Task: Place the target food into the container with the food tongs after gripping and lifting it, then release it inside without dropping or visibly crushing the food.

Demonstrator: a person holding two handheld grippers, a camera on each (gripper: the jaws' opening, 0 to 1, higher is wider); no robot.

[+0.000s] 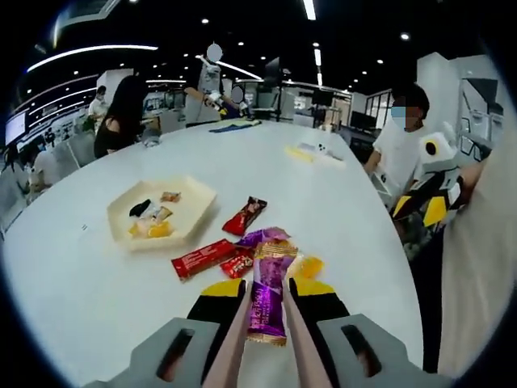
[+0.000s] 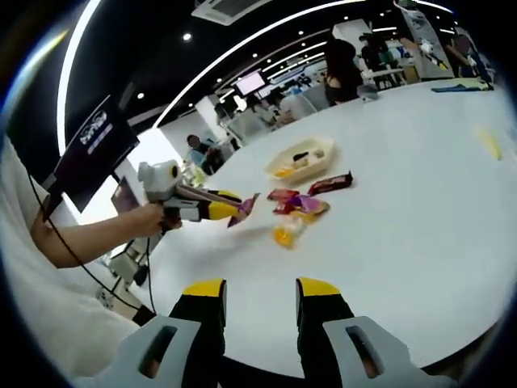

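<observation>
My left gripper (image 1: 265, 287) is shut on pinkish food tongs (image 1: 233, 339), and the tong tips pinch a purple snack packet (image 1: 269, 297) held above the white table (image 1: 339, 210). In the right gripper view the same left gripper (image 2: 216, 210) shows at the left, a hand on it and the purple packet (image 2: 244, 208) at the tong tips. A beige tray (image 1: 203, 196) with several small snacks lies ahead and to the left; from the right gripper it is the tray (image 2: 325, 160) beyond the loose packets. My right gripper (image 2: 260, 289) hangs open over bare table and appears at the right edge (image 1: 436, 194).
Loose packets lie between the tongs and the tray: two red ones (image 1: 202, 259) (image 1: 245, 216), another purple one (image 1: 262, 236) and a yellow one (image 1: 308, 266). Several people stand or sit around the table's far side. A person in white (image 1: 404, 137) stands at its right.
</observation>
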